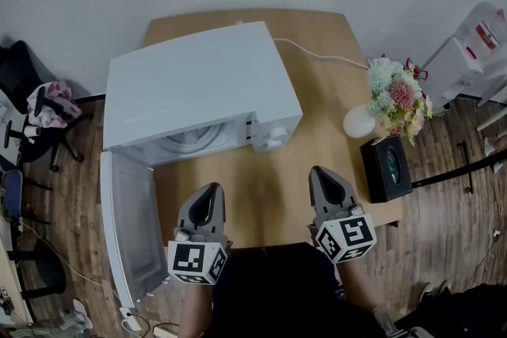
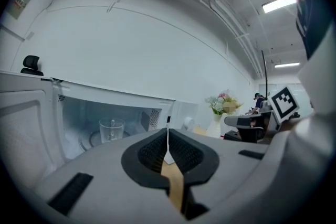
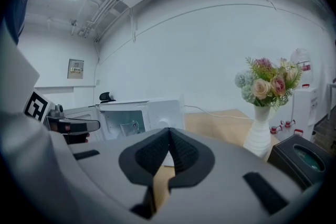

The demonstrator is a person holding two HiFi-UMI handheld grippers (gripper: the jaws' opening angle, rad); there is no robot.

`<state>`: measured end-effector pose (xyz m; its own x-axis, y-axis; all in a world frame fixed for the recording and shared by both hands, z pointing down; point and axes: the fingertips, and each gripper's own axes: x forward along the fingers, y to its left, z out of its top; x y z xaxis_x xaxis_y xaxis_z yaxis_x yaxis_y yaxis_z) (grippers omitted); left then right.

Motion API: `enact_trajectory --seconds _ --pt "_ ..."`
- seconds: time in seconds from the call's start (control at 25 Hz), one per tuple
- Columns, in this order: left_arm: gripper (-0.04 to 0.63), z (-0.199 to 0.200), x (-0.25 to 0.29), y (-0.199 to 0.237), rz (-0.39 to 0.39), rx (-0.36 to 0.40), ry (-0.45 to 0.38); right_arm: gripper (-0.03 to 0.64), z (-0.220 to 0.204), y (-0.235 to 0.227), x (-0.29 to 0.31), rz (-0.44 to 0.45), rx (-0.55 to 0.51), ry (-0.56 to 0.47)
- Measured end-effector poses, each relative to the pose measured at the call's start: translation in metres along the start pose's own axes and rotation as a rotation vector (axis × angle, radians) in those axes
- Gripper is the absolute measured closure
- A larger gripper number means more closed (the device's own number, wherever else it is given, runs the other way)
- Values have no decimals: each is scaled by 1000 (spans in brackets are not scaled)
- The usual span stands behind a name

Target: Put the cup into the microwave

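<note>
A white microwave [image 1: 202, 87] stands on the wooden table [image 1: 273, 186], its door [image 1: 127, 225] swung wide open to the left. A clear glass cup [image 2: 111, 130] stands upright on the turntable inside the cavity; the right gripper view also shows the cup [image 3: 129, 127] in there. From the head view the cup is hidden under the microwave's top. My left gripper [image 1: 212, 188] hovers in front of the open cavity, jaws shut and empty. My right gripper [image 1: 318, 170] hangs to the right of it over bare table, also shut with nothing in it.
A white vase of flowers [image 1: 392, 99] and a black tissue box [image 1: 386, 168] stand at the table's right edge. A white power cord [image 1: 317, 53] runs behind the microwave. An office chair [image 1: 40, 111] is on the floor at left.
</note>
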<state>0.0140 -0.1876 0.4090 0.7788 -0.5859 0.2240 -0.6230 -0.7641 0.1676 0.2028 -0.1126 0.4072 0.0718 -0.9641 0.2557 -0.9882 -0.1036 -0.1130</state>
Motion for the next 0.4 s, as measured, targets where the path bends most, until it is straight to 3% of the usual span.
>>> enact_trajectory --seconds 0.4 --pt "589 -8 9 -10 -31 -13 2 623 -11 0 18 84 61 71"
